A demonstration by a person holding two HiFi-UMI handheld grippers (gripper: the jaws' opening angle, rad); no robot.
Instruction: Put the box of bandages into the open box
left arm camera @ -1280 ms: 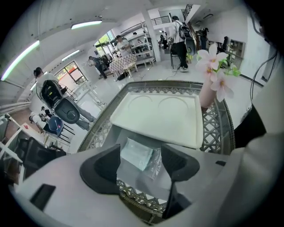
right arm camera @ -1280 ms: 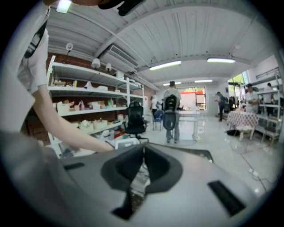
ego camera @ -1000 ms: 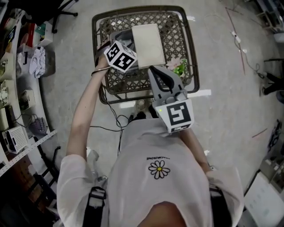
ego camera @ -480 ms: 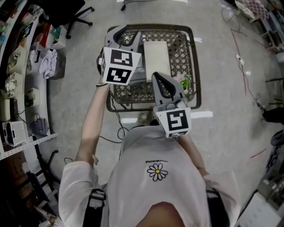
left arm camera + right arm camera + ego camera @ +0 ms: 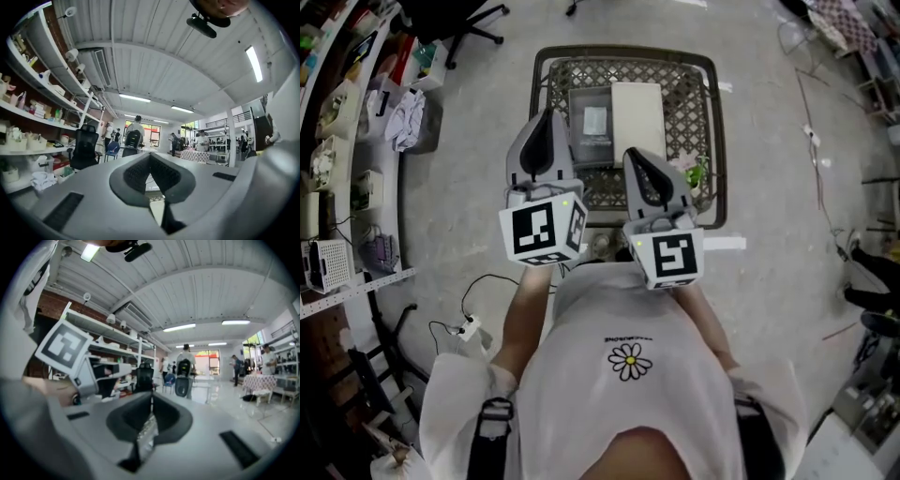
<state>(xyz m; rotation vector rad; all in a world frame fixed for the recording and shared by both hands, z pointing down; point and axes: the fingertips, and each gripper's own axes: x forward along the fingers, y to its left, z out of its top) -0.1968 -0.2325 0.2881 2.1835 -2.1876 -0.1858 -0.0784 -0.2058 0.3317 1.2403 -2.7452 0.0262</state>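
Note:
In the head view a wire basket [image 5: 716, 122] stands on the floor ahead of me. Inside it sits an open grey box [image 5: 577, 148] with a small pale box of bandages [image 5: 594, 120] lying in it. A flat white lid [image 5: 638, 118] lies beside it on the right. My left gripper [image 5: 546, 118] is held up in front of my chest, above the basket's near left part, jaws shut and empty [image 5: 150, 158]. My right gripper [image 5: 636, 156] hangs alongside it, jaws together with nothing held [image 5: 151, 398]. The left gripper's marker cube [image 5: 63, 350] shows in the right gripper view.
A green and pink item [image 5: 694, 174] lies in the basket's right near corner. Shelves with clutter [image 5: 337, 141] run along the left, an office chair base [image 5: 459, 19] stands at the far left, and cables [image 5: 478, 309] trail on the floor. People stand far off in the room [image 5: 136, 136].
My left gripper has come up out of the basket and back toward my body, beside the right one, and its jaws have closed empty. The small pale box now lies uncovered in the grey box.

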